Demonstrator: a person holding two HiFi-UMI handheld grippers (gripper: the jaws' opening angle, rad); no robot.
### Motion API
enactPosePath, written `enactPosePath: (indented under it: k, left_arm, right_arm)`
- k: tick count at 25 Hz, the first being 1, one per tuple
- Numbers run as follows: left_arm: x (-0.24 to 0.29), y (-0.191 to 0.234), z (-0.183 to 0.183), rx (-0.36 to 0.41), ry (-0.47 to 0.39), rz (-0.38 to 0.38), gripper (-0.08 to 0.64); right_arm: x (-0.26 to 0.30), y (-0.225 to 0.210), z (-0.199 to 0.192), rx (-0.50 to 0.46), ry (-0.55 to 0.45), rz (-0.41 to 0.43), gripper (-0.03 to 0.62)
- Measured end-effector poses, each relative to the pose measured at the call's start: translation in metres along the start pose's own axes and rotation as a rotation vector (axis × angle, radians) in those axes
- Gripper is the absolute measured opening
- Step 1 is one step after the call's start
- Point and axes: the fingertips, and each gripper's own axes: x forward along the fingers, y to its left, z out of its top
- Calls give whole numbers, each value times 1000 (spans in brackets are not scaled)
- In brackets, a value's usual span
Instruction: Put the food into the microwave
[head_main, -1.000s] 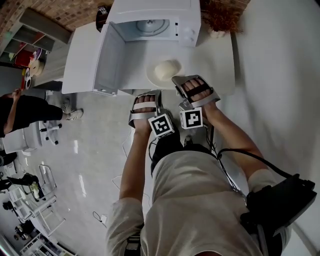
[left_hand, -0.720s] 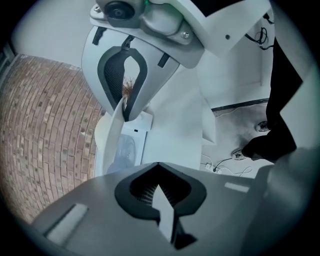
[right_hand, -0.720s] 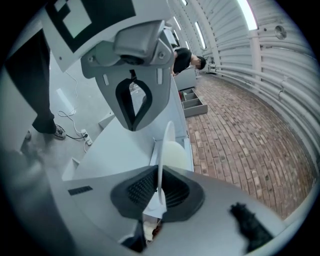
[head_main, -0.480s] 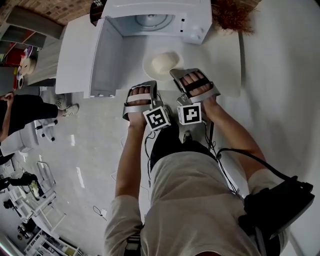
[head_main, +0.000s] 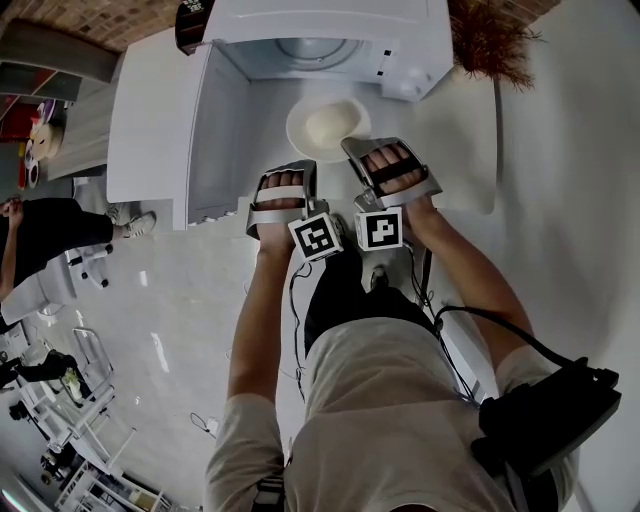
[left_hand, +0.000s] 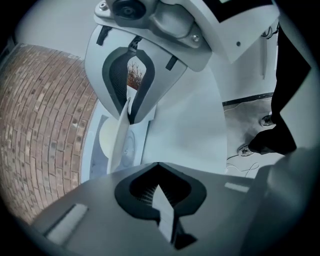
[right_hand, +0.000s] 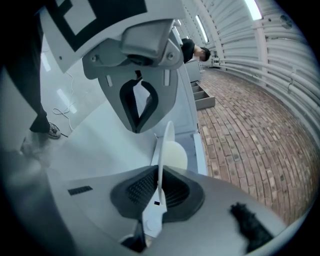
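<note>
Head view: a round white plate (head_main: 300, 138) carrying a pale domed lump of food (head_main: 332, 122) is held just in front of the mouth of the white box-shaped microwave oven (head_main: 400, 45). The oven's door (head_main: 215, 120) stands wide open at the left, over the white worktop (head_main: 140, 110). The left tool (head_main: 296, 172) and right tool (head_main: 356, 152) each have jaws pinched nearly together on the plate's near rim.

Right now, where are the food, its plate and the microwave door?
food (head_main: 332, 123), head view, top of the pale lump
plate (head_main: 297, 133), head view, bare left rim
microwave door (head_main: 218, 130), head view, inner face
</note>
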Motion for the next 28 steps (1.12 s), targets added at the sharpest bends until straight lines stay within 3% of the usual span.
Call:
enactPosePath:
  k: [17, 23, 28]
  left_arm:
    - [75, 39, -23, 18, -34, -35, 6]
    - [99, 55, -19, 13, -73, -9, 6]
    - [113, 64, -24, 44, -62, -34, 6]
  right_arm:
    - [86, -14, -16, 28, 85, 19, 26]
    - [110, -18, -28, 58, 110, 3, 26]
    - [127, -16, -34, 51, 119, 31, 26]
